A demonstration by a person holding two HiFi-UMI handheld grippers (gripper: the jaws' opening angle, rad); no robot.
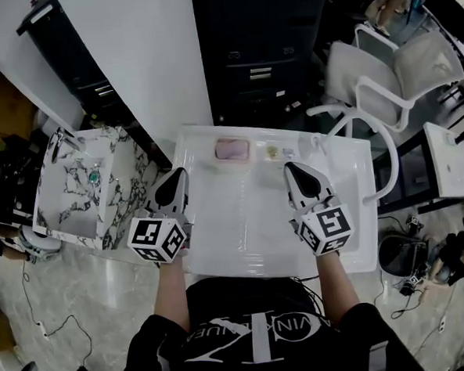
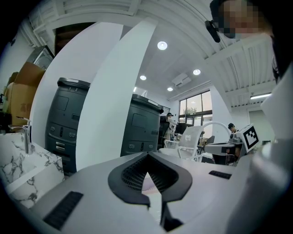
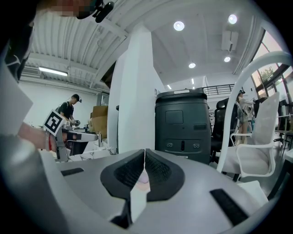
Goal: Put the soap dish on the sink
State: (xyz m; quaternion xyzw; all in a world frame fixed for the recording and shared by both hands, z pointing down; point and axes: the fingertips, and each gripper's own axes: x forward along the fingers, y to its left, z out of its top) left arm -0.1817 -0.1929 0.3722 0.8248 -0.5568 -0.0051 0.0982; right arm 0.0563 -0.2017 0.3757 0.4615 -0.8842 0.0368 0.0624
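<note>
Looking at the left claw (image 1: 179,173) and the right claw (image 1: 289,167), both are pinched shut with nothing in them, side by side over the white tabletop (image 1: 251,242). Ahead of them and in between sits the soap dish (image 1: 232,149), about as near to one claw as the other, with its long side going from left to right. It is small, pink and flat with round corners, and the marble sink (image 1: 130,183) stands off to the left, beside the left claw.

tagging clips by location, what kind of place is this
Probably an office or lab rather than a bathroom: dark filing cabinets, a white office chair, and a marble-patterned sink unit standing on the floor.
</note>
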